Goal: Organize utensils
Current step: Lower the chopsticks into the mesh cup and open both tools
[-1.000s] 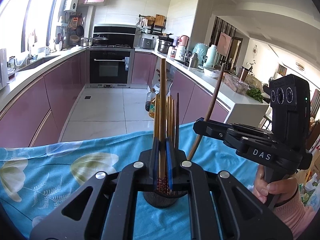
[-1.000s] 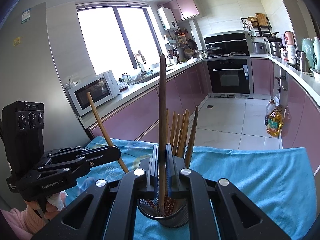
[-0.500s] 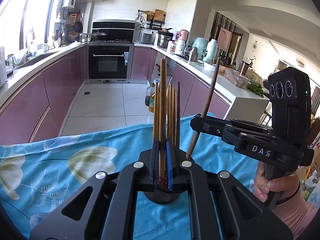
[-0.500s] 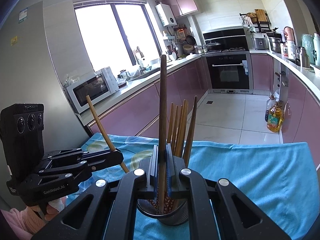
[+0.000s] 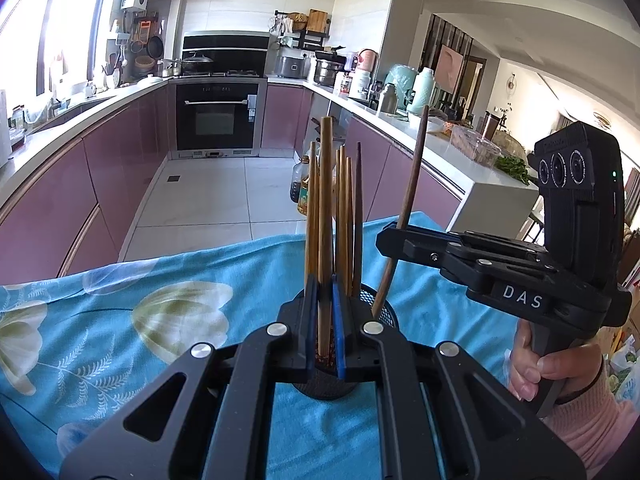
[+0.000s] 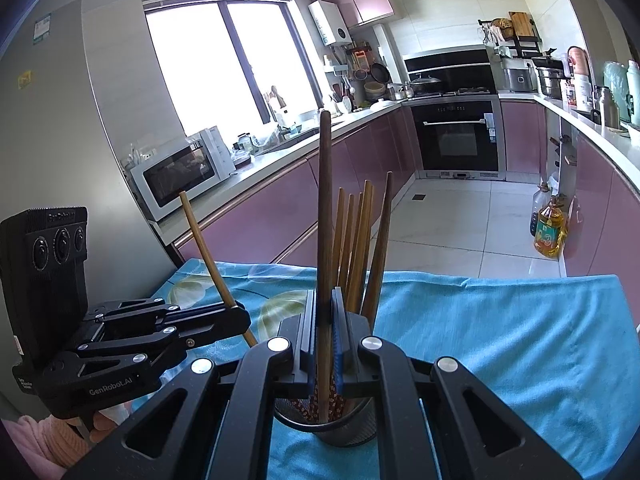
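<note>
Left gripper (image 5: 325, 332) was clamped on a light chopstick (image 5: 326, 216), jaws pressed to its lower shaft; right gripper (image 6: 325, 332) was clamped the same way on a dark chopstick (image 6: 325, 216). Both sticks ran near vertical in their own wrist views, long axis up-down, top ends up, lower ends down inside the mesh utensil holder (image 6: 340, 428). The holder stood on a blue floral cloth (image 6: 500, 340) and held a cluster of other chopsticks (image 6: 356, 248), upright and fanned slightly. The left view showed what the right one could not: the right gripper from the side, its dark stick leaning (top tilted right, away from the cluster) with the lower end just inside the holder rim, plus the right hand (image 5: 556, 368) on the handle. The right view in turn showed the left gripper side-on at lower left, its light stick tilted with the top to the left; where its lower end met the holder was hidden behind the right gripper's body. That view also showed the holder's open rim, a microwave (image 6: 180, 172) and window.
</note>
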`<state>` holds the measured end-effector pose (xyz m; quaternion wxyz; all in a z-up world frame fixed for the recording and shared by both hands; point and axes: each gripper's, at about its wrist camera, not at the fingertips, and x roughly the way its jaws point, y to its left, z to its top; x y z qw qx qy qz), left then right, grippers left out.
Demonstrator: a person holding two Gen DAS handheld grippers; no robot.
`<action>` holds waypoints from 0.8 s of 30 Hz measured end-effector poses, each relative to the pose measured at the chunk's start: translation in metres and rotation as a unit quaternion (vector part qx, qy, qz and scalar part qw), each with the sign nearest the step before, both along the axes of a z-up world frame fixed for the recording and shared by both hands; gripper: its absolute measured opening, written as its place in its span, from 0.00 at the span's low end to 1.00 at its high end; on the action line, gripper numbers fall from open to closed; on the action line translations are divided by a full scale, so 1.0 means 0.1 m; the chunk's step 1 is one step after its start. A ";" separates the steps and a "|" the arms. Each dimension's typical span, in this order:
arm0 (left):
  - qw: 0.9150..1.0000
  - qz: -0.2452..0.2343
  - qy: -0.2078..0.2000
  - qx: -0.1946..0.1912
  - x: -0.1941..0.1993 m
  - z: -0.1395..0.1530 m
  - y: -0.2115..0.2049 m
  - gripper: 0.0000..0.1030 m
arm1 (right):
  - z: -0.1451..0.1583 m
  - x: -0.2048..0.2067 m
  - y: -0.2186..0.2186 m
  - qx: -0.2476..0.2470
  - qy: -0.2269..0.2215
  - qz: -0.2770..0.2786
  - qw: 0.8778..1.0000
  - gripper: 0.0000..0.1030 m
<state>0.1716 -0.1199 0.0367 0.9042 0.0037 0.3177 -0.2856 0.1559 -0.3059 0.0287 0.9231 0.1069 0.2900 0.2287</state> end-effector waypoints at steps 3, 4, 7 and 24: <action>1.000 0.000 0.000 0.000 0.00 -0.01 0.00 0.08 | -0.01 0.00 0.00 -0.001 0.001 0.000 1.000 0.06; 1.000 0.000 0.000 0.001 0.01 -0.01 0.00 0.08 | -0.01 0.00 0.01 -0.001 0.001 0.000 1.000 0.06; 1.000 -0.001 -0.001 0.001 0.00 -0.02 0.00 0.08 | -0.02 0.00 0.01 -0.001 0.002 0.000 1.000 0.06; 1.000 0.000 0.005 0.003 0.07 -0.02 -0.03 0.07 | -0.08 0.05 0.01 0.002 0.008 -0.002 1.000 0.06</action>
